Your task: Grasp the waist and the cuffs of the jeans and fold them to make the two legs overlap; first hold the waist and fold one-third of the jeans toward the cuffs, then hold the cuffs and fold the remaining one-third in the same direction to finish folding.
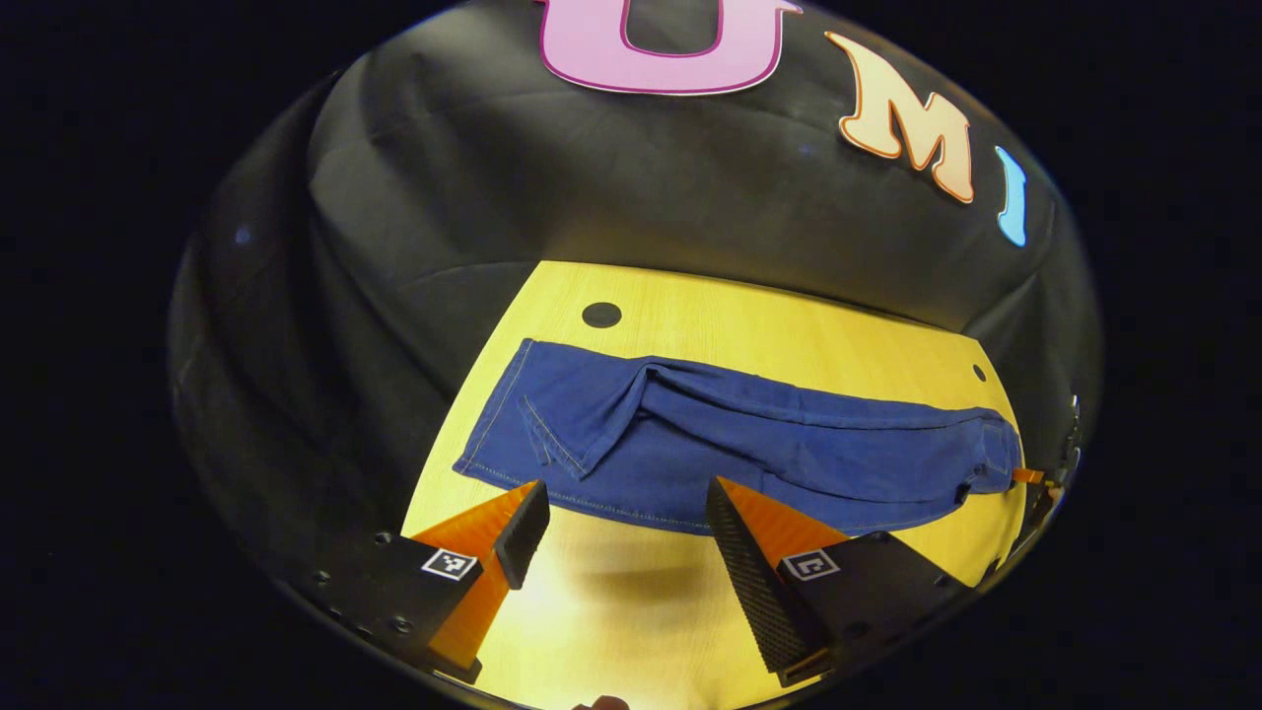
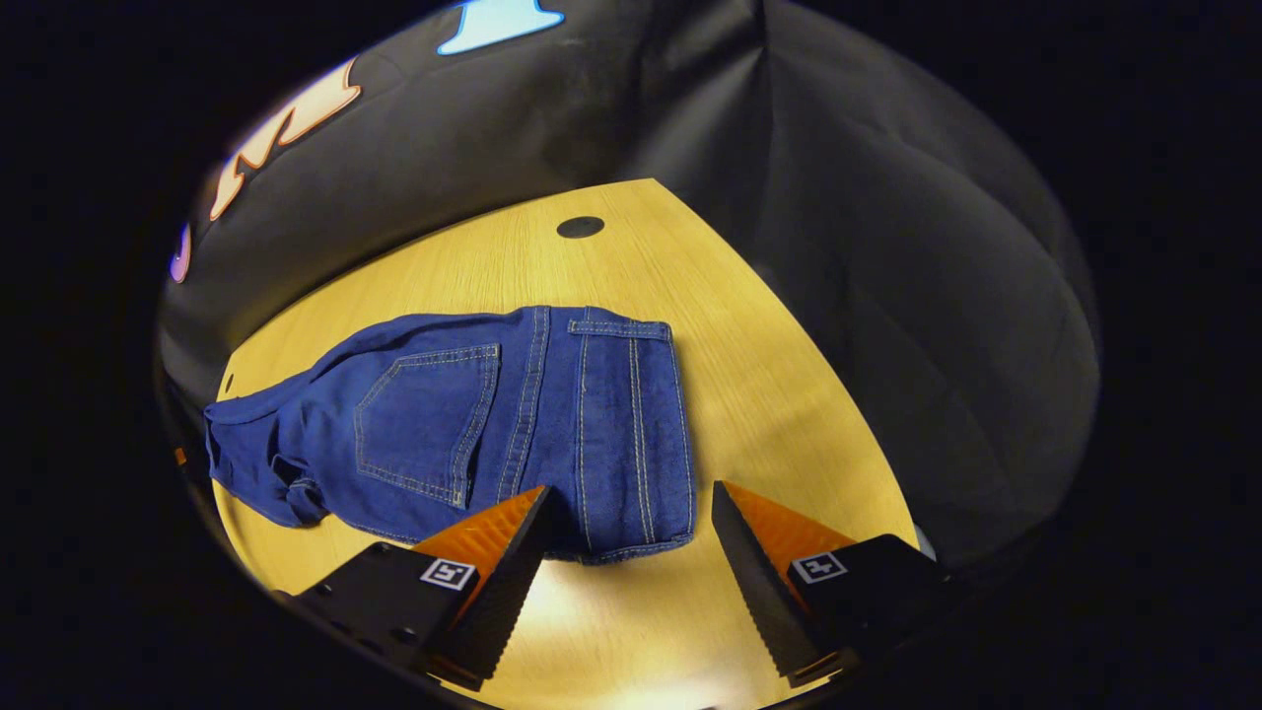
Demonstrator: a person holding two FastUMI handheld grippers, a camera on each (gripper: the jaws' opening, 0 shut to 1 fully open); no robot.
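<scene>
A yellow wooden table [image 1: 789, 335] is lying under warm light, its grain showing. A round dark hole [image 1: 601, 315] is sitting in the table near its far edge, and a smaller dark dot [image 1: 979, 373] is sitting nearer the table's right corner. Black cloth [image 1: 592, 177] is hanging behind the table.

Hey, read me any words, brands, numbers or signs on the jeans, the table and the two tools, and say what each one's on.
No readable text on these.
jeans: stitching alone, no brand tag or number in sight.
left tool: two small black-and-white coded squares, patterns, not words.
right tool: the same two squares.
table: wood with dark round spots, no writing.
</scene>
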